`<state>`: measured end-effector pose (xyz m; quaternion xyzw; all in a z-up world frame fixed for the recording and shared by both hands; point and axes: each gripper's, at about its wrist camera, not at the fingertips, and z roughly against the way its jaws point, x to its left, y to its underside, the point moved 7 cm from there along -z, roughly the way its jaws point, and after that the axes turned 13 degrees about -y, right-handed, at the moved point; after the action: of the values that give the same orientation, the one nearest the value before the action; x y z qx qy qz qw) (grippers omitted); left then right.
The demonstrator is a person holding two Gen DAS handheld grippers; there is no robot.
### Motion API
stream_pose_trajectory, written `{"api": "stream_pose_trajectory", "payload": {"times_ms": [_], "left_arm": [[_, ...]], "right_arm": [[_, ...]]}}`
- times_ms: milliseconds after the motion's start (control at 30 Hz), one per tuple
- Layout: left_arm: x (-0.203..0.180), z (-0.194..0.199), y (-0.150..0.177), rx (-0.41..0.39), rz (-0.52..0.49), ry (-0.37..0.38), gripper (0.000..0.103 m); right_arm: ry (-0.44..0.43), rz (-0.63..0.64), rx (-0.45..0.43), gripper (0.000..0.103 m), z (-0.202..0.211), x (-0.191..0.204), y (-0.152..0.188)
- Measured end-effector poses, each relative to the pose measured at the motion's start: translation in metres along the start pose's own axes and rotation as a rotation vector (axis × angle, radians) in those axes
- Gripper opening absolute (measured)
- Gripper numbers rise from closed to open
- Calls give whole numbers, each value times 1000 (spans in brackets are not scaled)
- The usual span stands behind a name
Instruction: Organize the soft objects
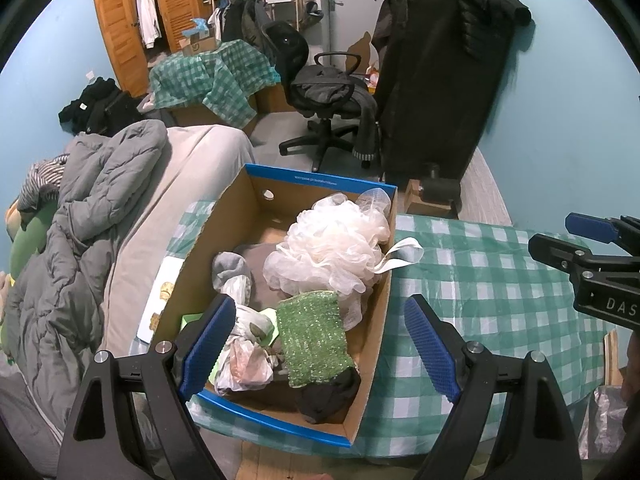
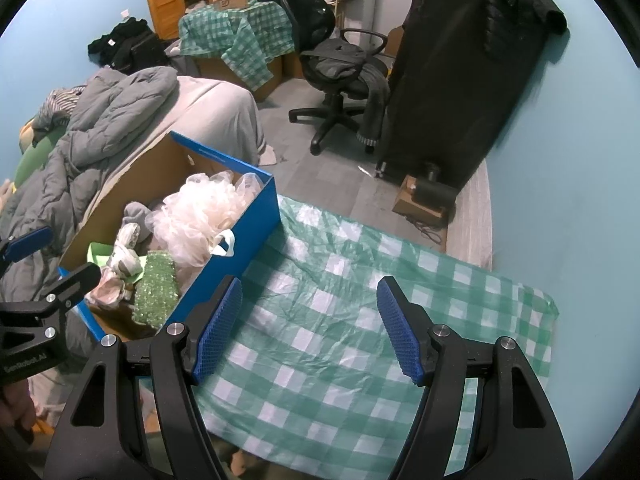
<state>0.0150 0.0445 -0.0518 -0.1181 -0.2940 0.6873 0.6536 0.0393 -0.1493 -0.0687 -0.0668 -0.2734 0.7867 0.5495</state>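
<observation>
A blue cardboard box [image 1: 374,280] stands on the green checked tablecloth [image 1: 492,276]. It holds a pale mesh bath pouf [image 1: 332,246], a green glittery sponge [image 1: 312,340], a grey sock [image 1: 230,266], crumpled plastic bags [image 1: 242,364] and a dark cloth [image 1: 324,396]. My left gripper [image 1: 320,344] is open and empty, hovering over the box's near end. My right gripper [image 2: 310,328] is open and empty over the bare cloth [image 2: 340,312], right of the box [image 2: 240,232]. The pouf [image 2: 200,212] and sponge [image 2: 156,292] show there too.
A bed with a grey duvet [image 1: 80,216] lies left of the box. A black office chair [image 1: 324,92] and a tall black covered rack [image 1: 440,80] stand behind. A small cardboard box with a dark roll [image 2: 428,196] sits on the floor by the wall.
</observation>
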Motion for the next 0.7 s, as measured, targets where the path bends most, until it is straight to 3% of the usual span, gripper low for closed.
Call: {"api": "stream_pose_trajectory", "payload": {"times_ms": [700], "left_arm": [[-3,1,-2,-3,-2,-3,88]], "right_arm": [[-2,0,-1,70,1,-2,0]]}}
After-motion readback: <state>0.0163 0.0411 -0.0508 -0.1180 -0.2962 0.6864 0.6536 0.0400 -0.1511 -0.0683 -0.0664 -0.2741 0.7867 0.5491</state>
